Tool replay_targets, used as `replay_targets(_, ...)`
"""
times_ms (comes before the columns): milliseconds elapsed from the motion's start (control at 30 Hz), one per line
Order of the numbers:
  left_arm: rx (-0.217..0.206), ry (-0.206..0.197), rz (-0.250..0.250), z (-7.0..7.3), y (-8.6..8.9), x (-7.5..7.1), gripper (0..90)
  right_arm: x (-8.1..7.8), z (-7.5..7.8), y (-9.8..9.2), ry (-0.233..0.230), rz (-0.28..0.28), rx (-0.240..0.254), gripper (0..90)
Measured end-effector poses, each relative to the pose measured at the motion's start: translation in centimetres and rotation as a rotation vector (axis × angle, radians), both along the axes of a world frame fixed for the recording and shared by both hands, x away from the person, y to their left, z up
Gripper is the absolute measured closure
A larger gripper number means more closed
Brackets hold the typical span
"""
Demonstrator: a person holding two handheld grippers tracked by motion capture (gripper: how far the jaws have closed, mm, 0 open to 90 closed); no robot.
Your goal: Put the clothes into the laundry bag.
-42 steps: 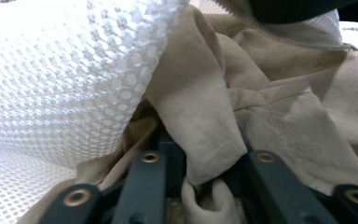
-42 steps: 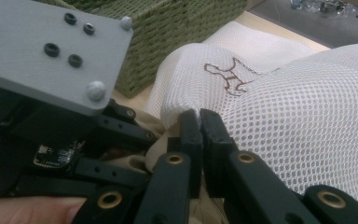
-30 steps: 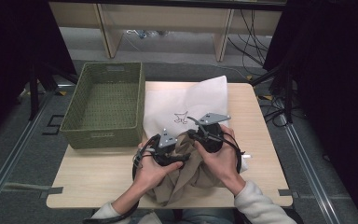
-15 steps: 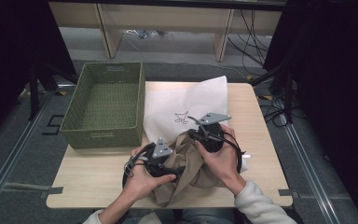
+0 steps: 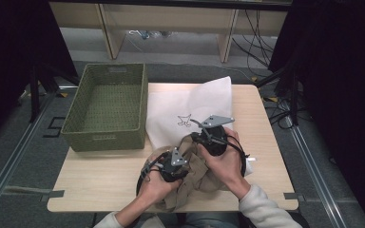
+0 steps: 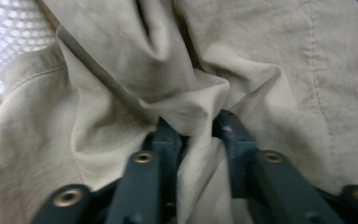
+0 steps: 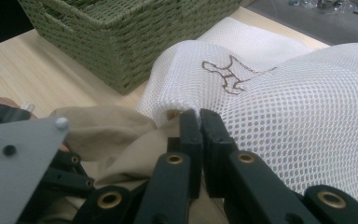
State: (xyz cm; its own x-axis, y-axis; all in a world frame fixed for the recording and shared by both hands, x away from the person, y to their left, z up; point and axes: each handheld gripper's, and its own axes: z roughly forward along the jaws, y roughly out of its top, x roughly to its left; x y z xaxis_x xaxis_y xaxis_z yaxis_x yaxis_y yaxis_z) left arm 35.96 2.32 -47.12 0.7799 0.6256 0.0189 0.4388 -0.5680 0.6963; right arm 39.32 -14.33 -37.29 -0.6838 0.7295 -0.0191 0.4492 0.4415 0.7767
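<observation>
Wooden table, green wicker basket alongside.
Left gripper just closed, pinching beige garment; right gripper clamped on white mesh bag's edge.

Even overhead light on table, dark surrounds; close cloth soft-focused, slightly blurred; no glare.

Matt beige cloth, white mesh bag, woven basket, wooden table

On the table, the basket sits at ten o'clock; the mesh bag lies just beside it toward twelve, with the crumpled garment at its six o'clock edge, touching
</observation>
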Motion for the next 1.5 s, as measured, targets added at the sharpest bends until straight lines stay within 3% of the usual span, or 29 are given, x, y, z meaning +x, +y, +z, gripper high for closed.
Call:
replay_targets(33,-0.01,0.005,0.0,0.0,0.0,0.1,78.4,-0.1,0.0,0.0,0.007,-0.011,0.006,89.3)
replay_targets(67,-0.023,0.005,0.004,0.1,0.1,0.2,84.3,0.0,0.0,0.1,-0.001,-0.008,0.003,89.3)
replay_targets(167,-0.037,-0.004,0.003,0.5,0.2,0.3,86.4,-0.1,0.0,0.1,0.0,-0.008,0.004,89.3)
replay_targets(200,-0.054,-0.015,0.003,0.8,0.2,0.2,86.4,-0.1,0.0,0.1,0.003,-0.004,-0.002,89.3)
replay_targets(233,-0.098,-0.029,0.011,1.4,0.2,0.2,86.8,-0.1,0.1,0.1,-0.004,0.004,0.0,89.3)
replay_targets(267,-0.098,-0.029,0.011,1.4,0.2,0.2,86.9,-0.1,0.1,0.1,-0.004,0.004,0.0,89.3)
replay_targets(300,-0.164,-0.049,0.022,2.3,0.0,0.1,87.1,-0.3,0.3,0.3,-0.004,0.007,0.013,89.3)
replay_targets(333,-0.19,-0.062,0.017,2.8,0.0,0.1,87.1,-0.3,0.4,0.3,-0.023,0.025,0.003,89.3)
replay_targets(367,-0.2,-0.086,0.023,3.3,-0.1,0.1,87.2,-0.5,0.6,0.4,-0.032,0.027,0.008,89.3)
replay_targets(400,-0.2,-0.086,0.023,3.3,-0.1,0.1,87.2,-0.6,0.8,0.4,-0.036,0.031,0.011,89.3)
replay_targets(433,-0.242,-0.115,0.027,4.3,-0.2,0.2,87.3,-0.9,1.0,0.5,-0.033,0.023,0.022,89.3)
replay_targets(533,-0.277,-0.148,0.049,5.1,-0.3,0.3,87.2,-1.1,1.3,0.5,-0.053,0.024,0.03,89.3)
replay_targets(567,-0.303,-0.175,0.06,5.8,-0.3,0.5,87.2,-1.2,1.6,0.5,-0.062,0.025,0.044,89.3)
replay_targets(733,-0.273,-0.197,0.058,5.5,-0.6,1.2,86.7,-1.4,1.8,0.4,-0.028,-0.003,0.075,89.4)
replay_targets(767,-0.235,-0.183,0.076,4.3,-1.0,2.0,86.4,-1.1,1.6,0.2,-0.042,0.002,0.067,89.4)
replay_targets(800,-0.235,-0.183,0.076,4.3,-1.0,2.0,86.1,-1.1,1.6,0.2,-0.042,0.002,0.067,89.4)
replay_targets(833,-0.195,-0.158,0.083,2.8,-1.0,3.1,85.4,-0.9,1.3,0.2,-0.029,-0.006,0.062,89.3)
replay_targets(900,-0.189,-0.143,0.084,2.2,-0.9,3.6,83.3,-0.7,1.1,0.2,-0.022,0.003,0.048,89.4)
replay_targets(933,-0.225,-0.126,0.128,1.7,-1.1,3.9,83.3,-0.7,1.1,0.2,-0.022,0.003,0.048,89.4)
replay_targets(967,-0.227,-0.118,0.135,1.6,-1.1,4.1,79.7,-0.4,0.7,0.2,-0.017,0.002,0.045,89.3)
replay_targets(1067,-0.212,-0.144,0.137,1.9,-1.1,4.0,76.0,-0.3,0.6,0.2,-0.012,-0.002,0.045,89.3)
replay_targets(1100,-0.213,-0.15,0.125,2.1,-1.0,4.0,70.4,-0.3,0.7,0.0,-0.006,-0.008,0.042,89.3)
replay_targets(1200,-0.191,-0.141,0.112,2.4,-0.7,3.7,58.1,-0.3,0.6,0.0,-0.006,-0.012,0.062,89.3)
replay_targets(1267,-0.196,-0.151,0.116,2.7,-0.6,3.3,53.2,-0.2,0.6,-0.1,-0.001,-0.009,0.057,89.3)
replay_targets(1300,-0.2,-0.135,0.114,3.1,-0.2,2.8,45.2,-0.1,0.5,-0.2,-0.015,0.003,0.042,89.3)
replay_targets(1367,-0.216,-0.129,0.118,3.7,0.1,2.1,37.4,-0.1,0.6,-0.2,-0.006,-0.001,0.049,89.3)
replay_targets(1433,-0.21,-0.133,0.107,4.1,0.5,1.8,32.6,-0.3,0.6,-0.2,0.01,-0.025,0.053,89.3)
replay_targets(1467,-0.219,-0.132,0.104,4.5,0.8,1.3,32.6,-0.1,0.6,-0.3,-0.019,-0.008,0.044,89.3)
replay_targets(1500,-0.21,-0.131,0.096,4.9,1.1,0.9,30.5,-0.1,0.7,-0.4,-0.012,-0.013,0.042,89.3)
